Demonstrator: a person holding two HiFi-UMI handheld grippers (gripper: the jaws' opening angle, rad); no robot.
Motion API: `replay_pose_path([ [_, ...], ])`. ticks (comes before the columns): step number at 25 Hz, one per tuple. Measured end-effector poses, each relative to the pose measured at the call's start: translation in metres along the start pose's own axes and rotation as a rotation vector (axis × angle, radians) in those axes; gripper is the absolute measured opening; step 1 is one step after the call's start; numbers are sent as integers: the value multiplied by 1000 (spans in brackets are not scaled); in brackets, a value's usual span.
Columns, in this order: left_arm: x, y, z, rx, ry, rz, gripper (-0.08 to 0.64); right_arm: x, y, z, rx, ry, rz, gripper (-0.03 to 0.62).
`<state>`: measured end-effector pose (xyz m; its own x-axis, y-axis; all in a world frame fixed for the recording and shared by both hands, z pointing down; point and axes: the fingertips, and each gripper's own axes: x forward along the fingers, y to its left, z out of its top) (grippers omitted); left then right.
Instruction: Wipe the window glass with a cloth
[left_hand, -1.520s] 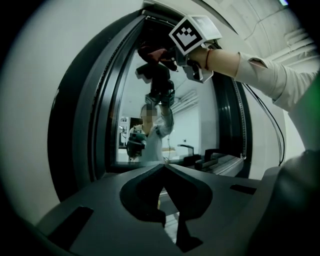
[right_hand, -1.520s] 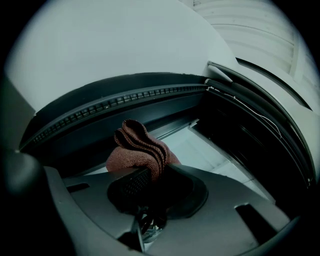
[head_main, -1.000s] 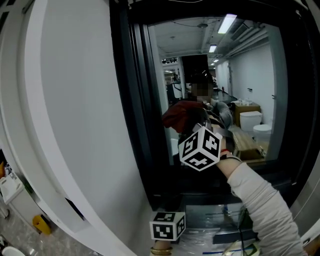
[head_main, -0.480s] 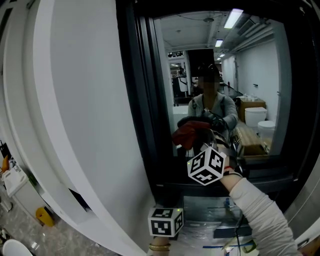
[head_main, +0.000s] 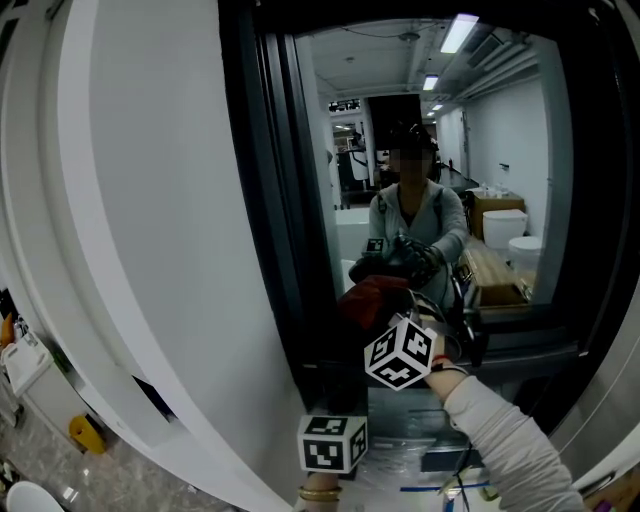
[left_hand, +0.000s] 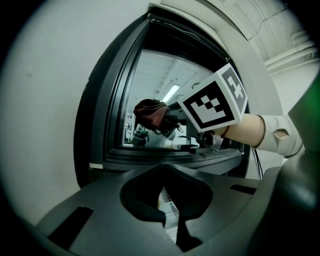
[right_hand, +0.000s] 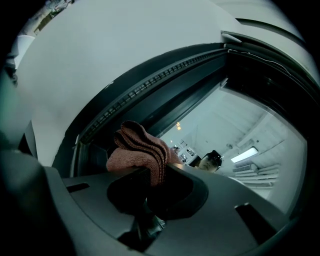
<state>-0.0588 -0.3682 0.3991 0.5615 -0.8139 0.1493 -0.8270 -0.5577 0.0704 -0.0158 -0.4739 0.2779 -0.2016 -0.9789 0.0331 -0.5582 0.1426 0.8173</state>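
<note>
The window glass (head_main: 470, 140) sits in a dark frame and mirrors a person and a lit room. A reddish-brown cloth (head_main: 372, 297) is bunched against the lower left part of the pane. My right gripper (head_main: 383, 312) is shut on the cloth, its marker cube just below. In the right gripper view the folded cloth (right_hand: 140, 149) bulges out of the right gripper (right_hand: 149, 176) in front of the glass (right_hand: 225, 130). My left gripper (head_main: 333, 442) hangs low under the sill, away from the glass. The left gripper (left_hand: 170, 222) looks shut and empty, with the cloth (left_hand: 151, 112) ahead.
A broad white curved wall panel (head_main: 150, 200) fills the left side. The dark window frame (head_main: 255, 200) and sill (head_main: 520, 345) surround the pane. Clear plastic and papers (head_main: 435, 445) lie below the sill. A small yellow object (head_main: 85, 432) sits on the floor at lower left.
My right gripper has carried the cloth down the glass, from mid-height to the lower part near the sill. The left gripper has stayed low.
</note>
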Motion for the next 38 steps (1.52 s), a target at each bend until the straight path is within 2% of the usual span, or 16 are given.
replay_pose_path([
  [6,11,-16,4,18,6,-31,5,-9,-14,9,34,-37,1,57],
  [11,25,-29,19,45,2,-62,5,-36,-62,30,10,-118,-69,57],
  [16,42,-42,41,63,-1,-105,5,-61,-132,47,-49,-146,-174,57],
  [25,87,-86,76,118,0,-207,5,-108,-294,75,-178,-113,-434,57],
  [32,116,-101,115,154,-14,-243,5,-125,-405,117,-189,-98,-604,57],
  [38,131,-97,149,172,-53,-245,5,-132,-469,152,-202,-92,-724,57],
])
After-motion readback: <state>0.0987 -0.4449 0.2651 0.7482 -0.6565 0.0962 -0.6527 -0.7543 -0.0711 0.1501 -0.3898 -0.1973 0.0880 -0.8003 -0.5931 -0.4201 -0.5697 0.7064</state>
